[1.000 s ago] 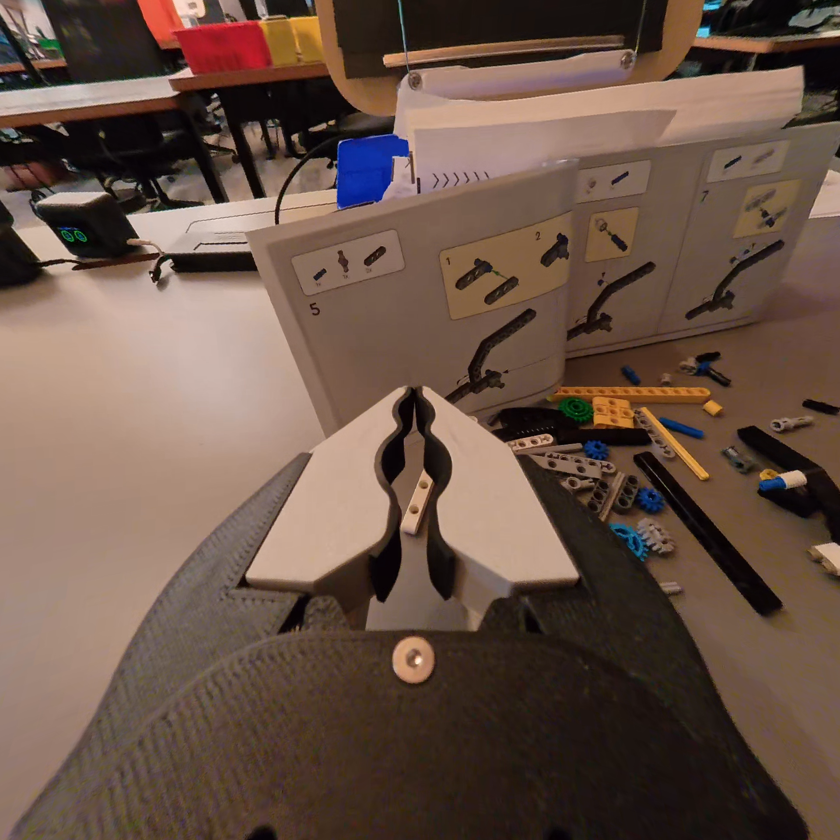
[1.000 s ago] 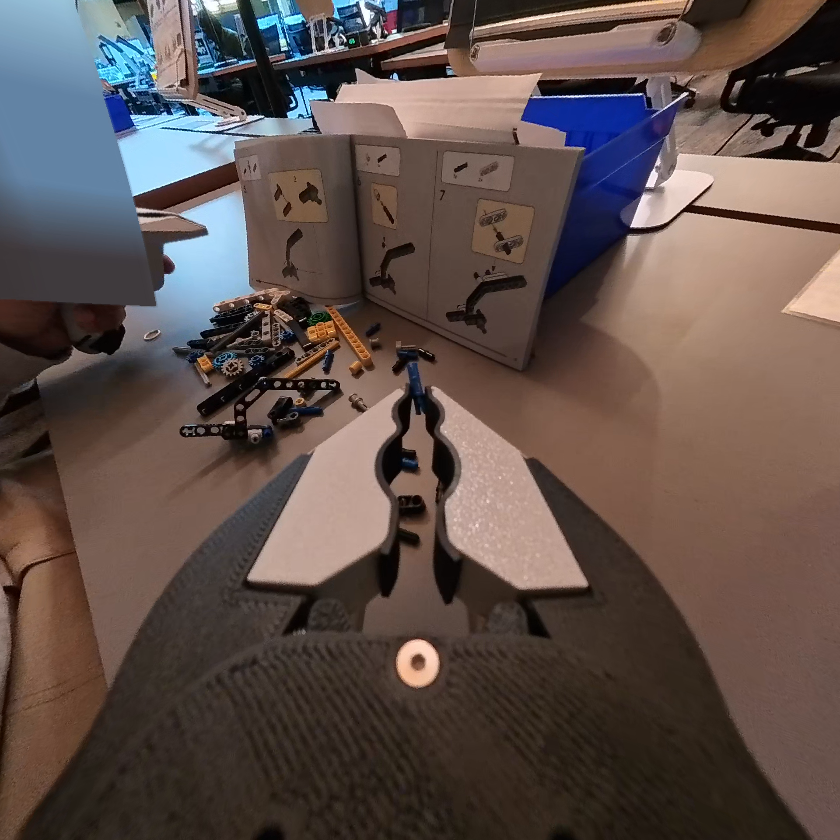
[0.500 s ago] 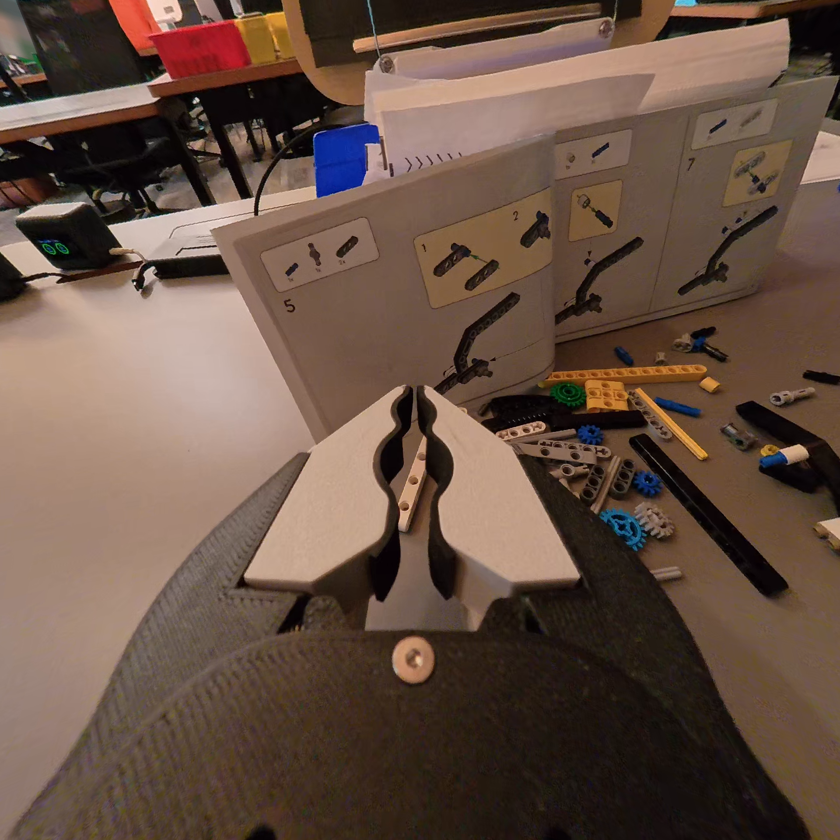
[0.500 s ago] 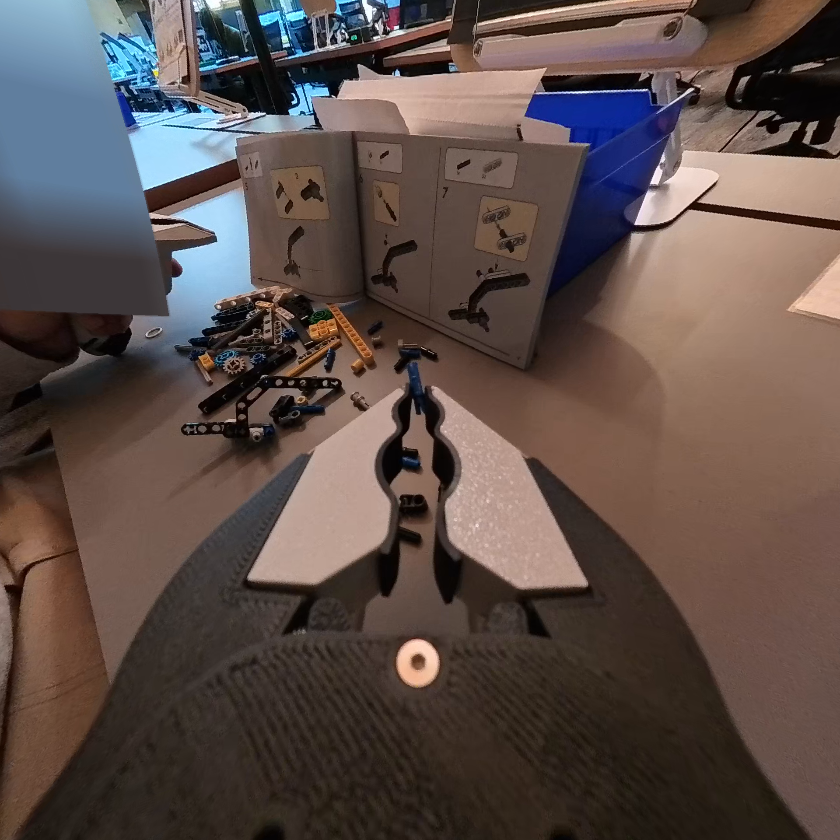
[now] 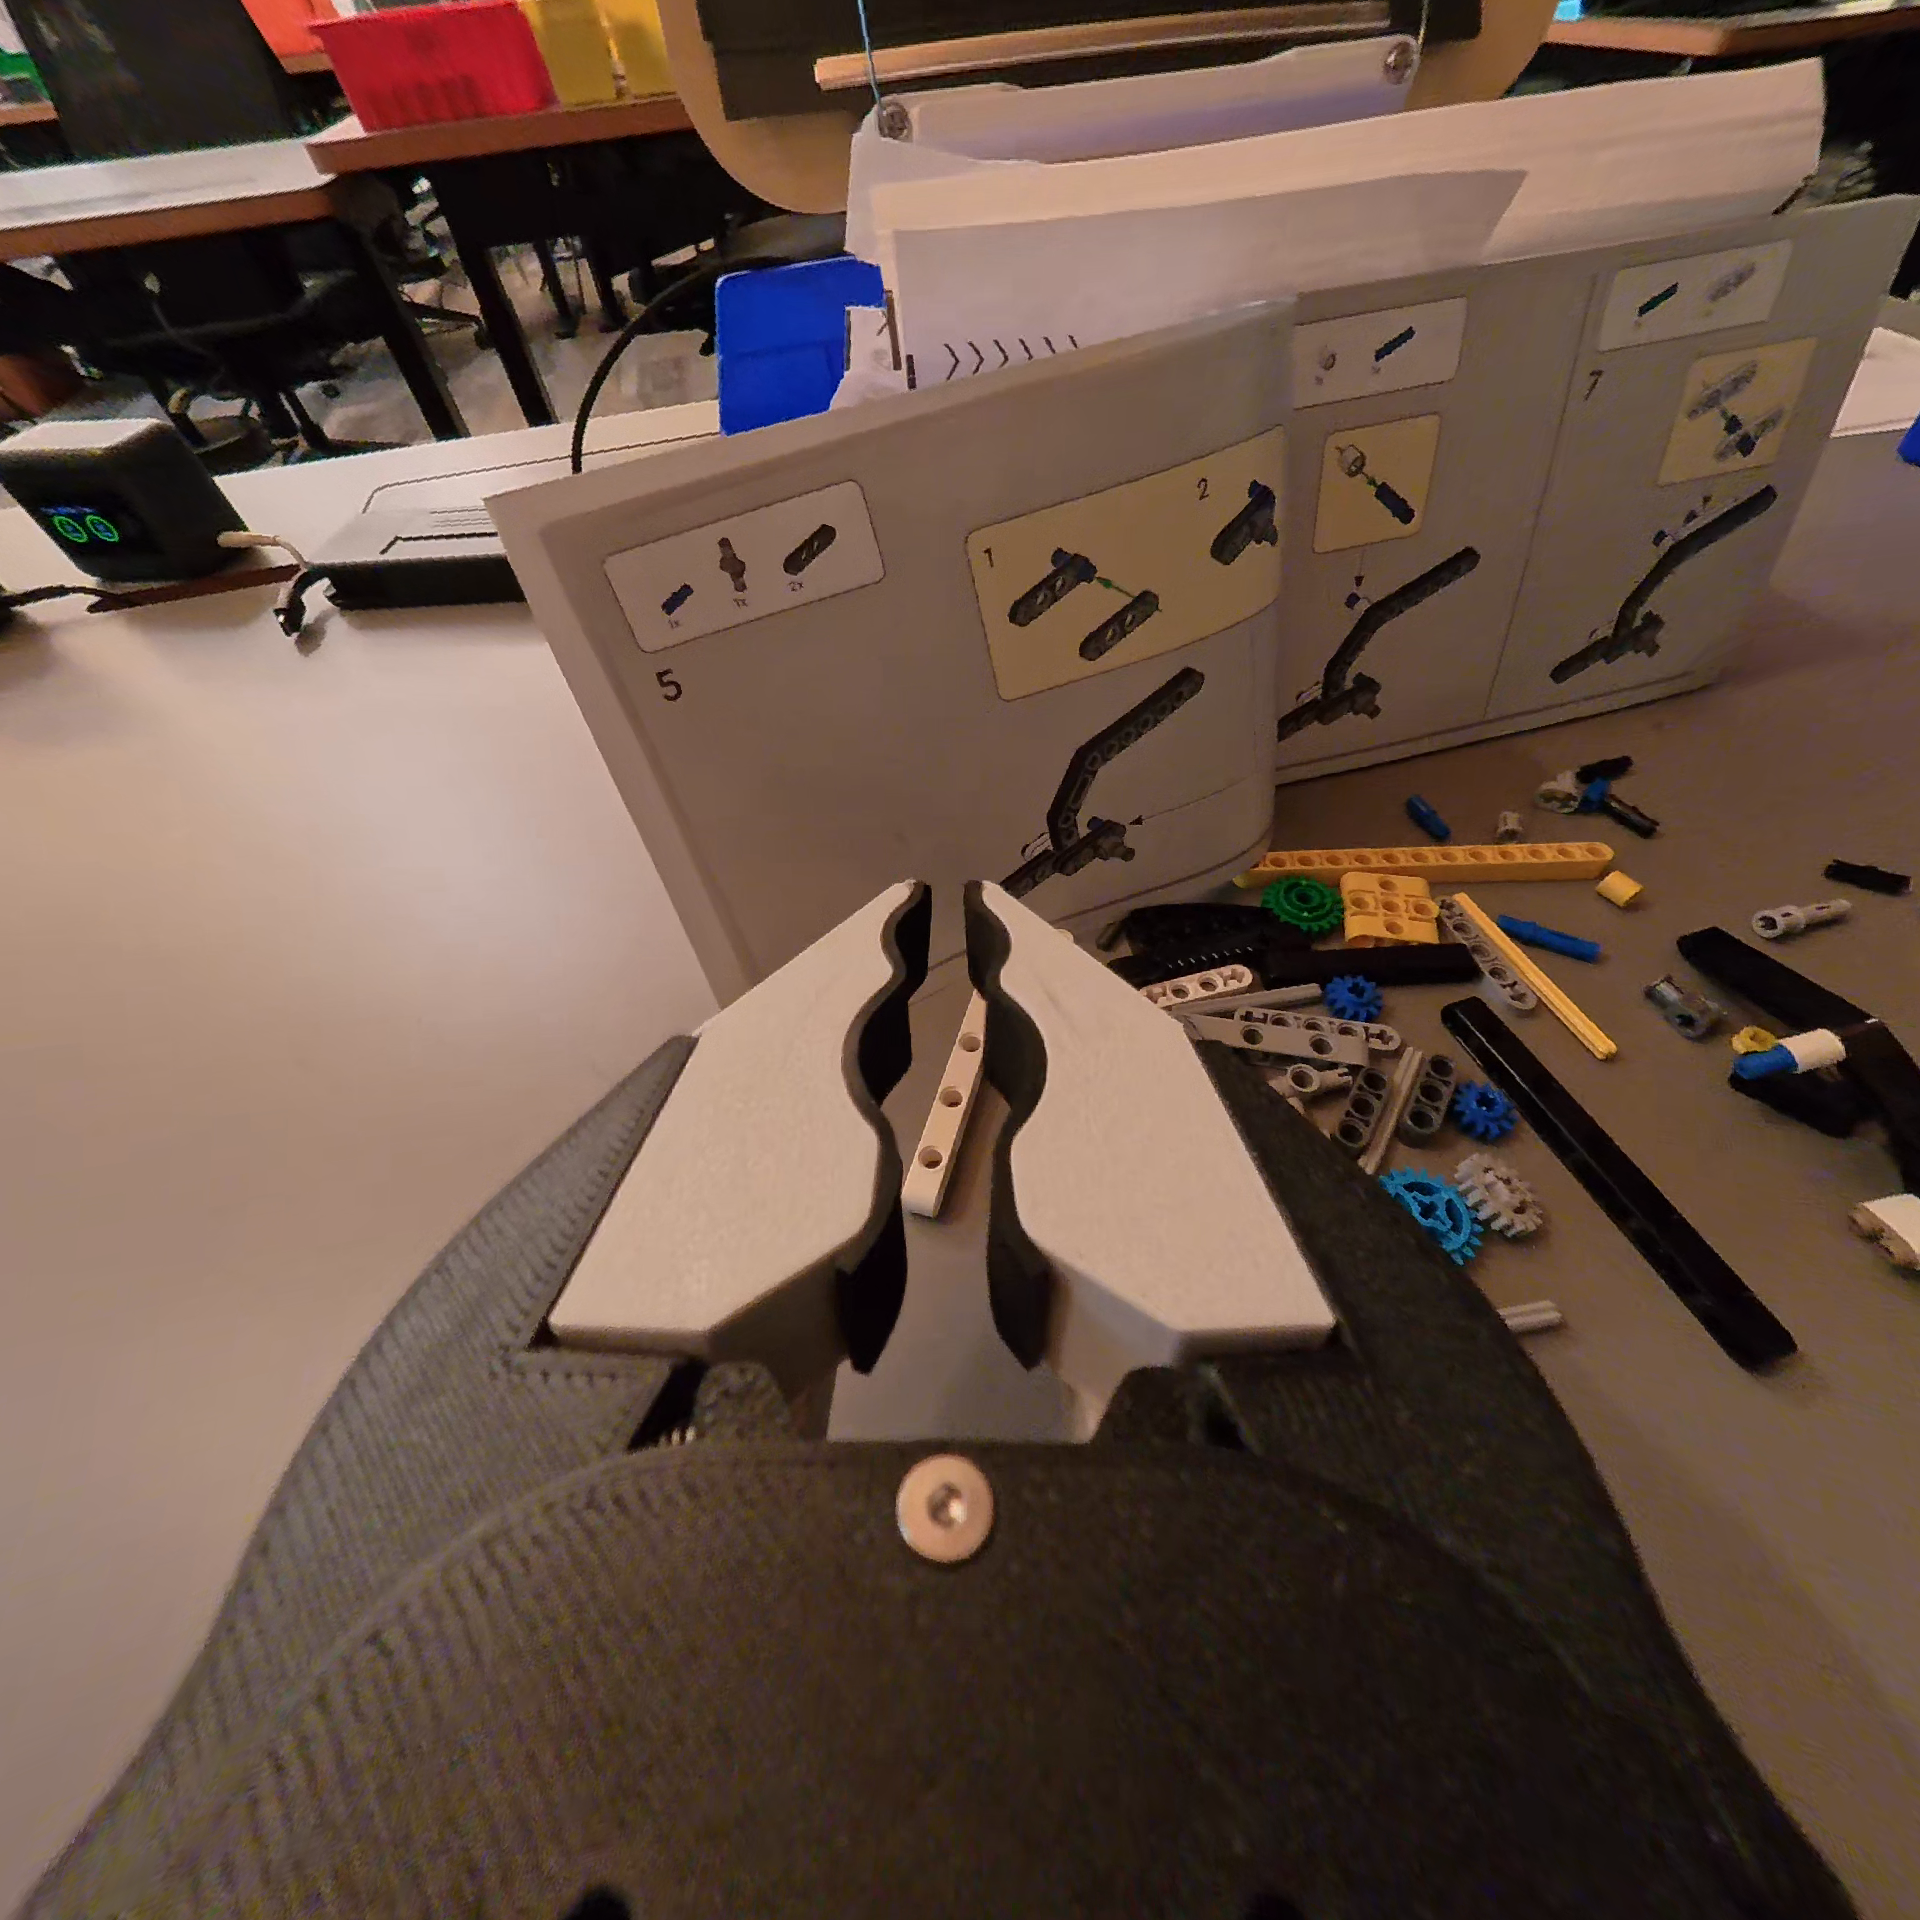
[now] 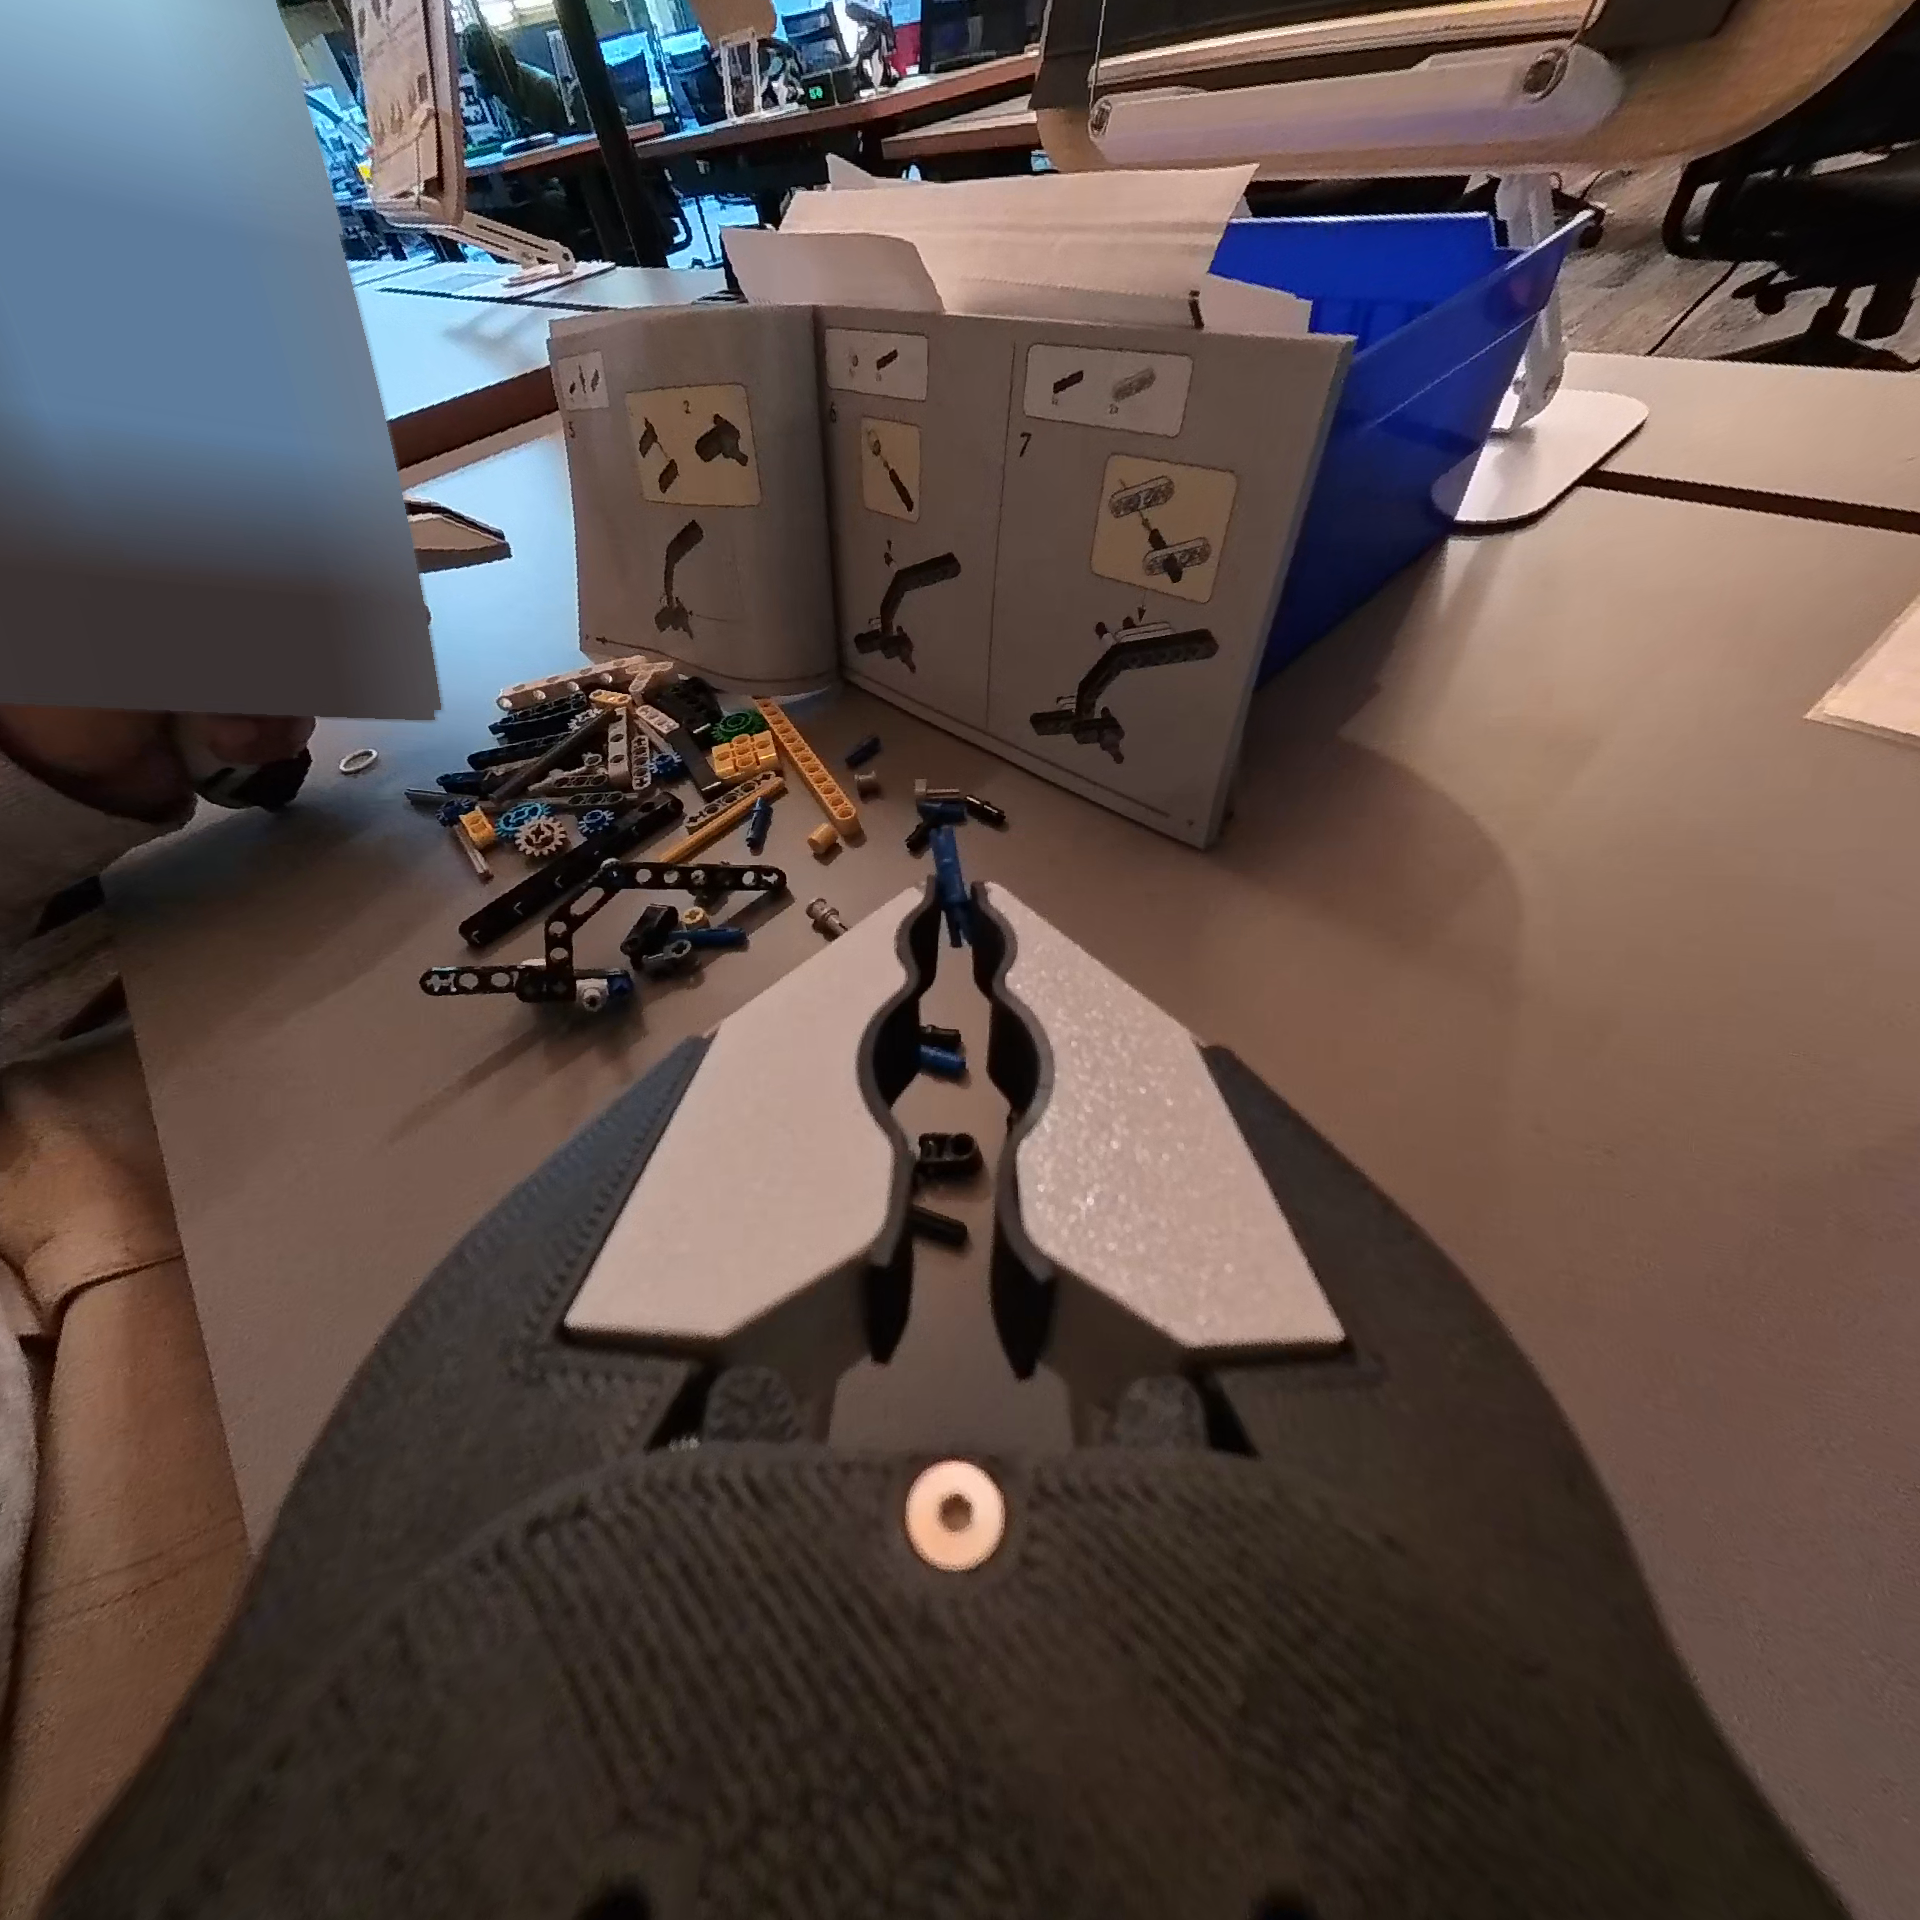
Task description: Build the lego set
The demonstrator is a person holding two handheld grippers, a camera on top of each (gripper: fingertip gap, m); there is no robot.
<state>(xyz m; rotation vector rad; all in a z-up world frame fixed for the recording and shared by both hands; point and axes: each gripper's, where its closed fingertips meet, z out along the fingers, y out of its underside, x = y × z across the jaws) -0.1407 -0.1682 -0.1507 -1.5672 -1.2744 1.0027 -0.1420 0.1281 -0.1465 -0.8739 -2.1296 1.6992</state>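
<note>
Left gripper (image 5: 948,902) clamped on white beam (image 5: 948,1107), held above table (image 5: 312,935). Right gripper (image 6: 954,902) pinching blue pin (image 6: 948,881) at tips. Loose lego pile (image 6: 623,790) before open instruction booklet (image 6: 914,520).

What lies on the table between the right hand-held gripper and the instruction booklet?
The right wrist view shows only a few small dark pins between the right hand-held gripper and the instruction booklet; otherwise bare table.
</note>
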